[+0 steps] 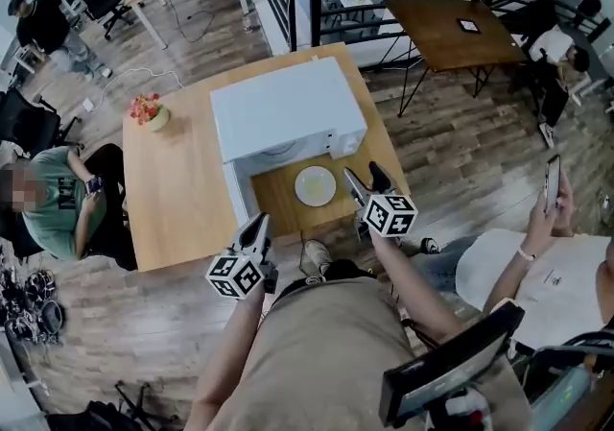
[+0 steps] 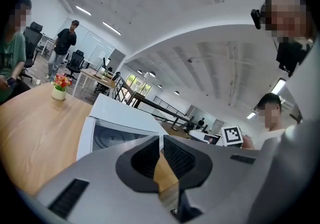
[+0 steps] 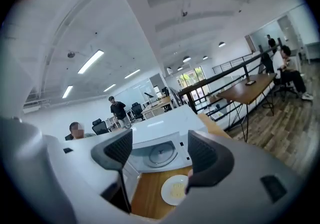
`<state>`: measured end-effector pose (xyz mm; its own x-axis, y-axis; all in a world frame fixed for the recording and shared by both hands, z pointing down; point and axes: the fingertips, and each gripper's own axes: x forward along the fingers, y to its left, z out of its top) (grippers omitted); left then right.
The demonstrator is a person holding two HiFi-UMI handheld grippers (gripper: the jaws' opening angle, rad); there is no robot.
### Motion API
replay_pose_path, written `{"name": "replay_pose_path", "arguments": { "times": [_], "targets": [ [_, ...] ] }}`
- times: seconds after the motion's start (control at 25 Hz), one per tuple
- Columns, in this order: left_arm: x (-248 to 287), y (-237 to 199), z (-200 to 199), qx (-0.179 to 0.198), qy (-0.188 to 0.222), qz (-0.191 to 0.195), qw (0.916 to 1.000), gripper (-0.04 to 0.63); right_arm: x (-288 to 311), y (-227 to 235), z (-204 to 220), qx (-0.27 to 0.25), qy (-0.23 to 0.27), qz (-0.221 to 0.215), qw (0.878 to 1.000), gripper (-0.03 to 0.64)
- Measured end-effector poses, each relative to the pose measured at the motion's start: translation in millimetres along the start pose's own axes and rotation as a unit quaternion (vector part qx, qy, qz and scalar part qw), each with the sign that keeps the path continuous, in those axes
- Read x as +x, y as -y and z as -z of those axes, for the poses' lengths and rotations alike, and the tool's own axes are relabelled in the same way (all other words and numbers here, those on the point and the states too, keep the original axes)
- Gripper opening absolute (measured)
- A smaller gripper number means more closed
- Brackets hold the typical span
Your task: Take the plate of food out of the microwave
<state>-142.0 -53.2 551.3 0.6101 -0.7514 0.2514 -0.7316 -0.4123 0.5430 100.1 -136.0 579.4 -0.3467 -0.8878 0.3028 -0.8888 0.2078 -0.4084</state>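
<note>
Gaping right gripper (image 3: 160, 150): ribbed dark pads spread wide, empty, held clear.
Left gripper (image 2: 161, 154): pads pressed together, nothing pinched, seemingly idle.
Plate (image 3: 175, 189): round, white, pale food; lower centre, on the wooden table (image 3: 145, 199) before the microwave (image 3: 150, 130), apparently already out.
Microwave: boxy, white, door (image 1: 237, 197) open, round turntable (image 3: 162, 156) bare.

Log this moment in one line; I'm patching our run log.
plate of food: on table before open microwave | left gripper: shut, empty | right gripper: open, empty
</note>
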Motion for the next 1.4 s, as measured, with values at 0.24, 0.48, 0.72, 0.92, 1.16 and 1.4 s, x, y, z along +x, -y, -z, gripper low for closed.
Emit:
{"name": "replay_pose_path", "arguments": {
  "times": [0.24,0.48,0.72,0.92,1.16,1.4],
  "targets": [
    [-54,19,-2,0.007,0.026,0.025,0.9993,0.009,-75,-63,-37,-0.079,0.057,-0.009,0.995,0.356],
    [-107,18,-23,0.027,0.071,0.026,0.9967,0.009,-129,-117,-42,-0.137,0.085,-0.017,0.987,0.307],
    [-134,10,-22,0.036,0.084,0.023,0.9955,0.009,-168,-143,-29,-0.182,0.101,-0.018,0.978,0.277],
    [-149,14,-4,0.033,0.072,0.017,0.9967,0.009,-192,-144,-12,-0.201,0.095,-0.017,0.975,0.277],
    [-150,16,15,0.036,0.065,-0.001,0.9972,0.008,-194,-117,12,-0.195,0.068,-0.016,0.978,0.276],
    [-143,38,38,0.023,0.038,-0.014,0.9989,0.009,-204,-91,29,-0.187,0.017,-0.015,0.982,0.241]
  ]
}}
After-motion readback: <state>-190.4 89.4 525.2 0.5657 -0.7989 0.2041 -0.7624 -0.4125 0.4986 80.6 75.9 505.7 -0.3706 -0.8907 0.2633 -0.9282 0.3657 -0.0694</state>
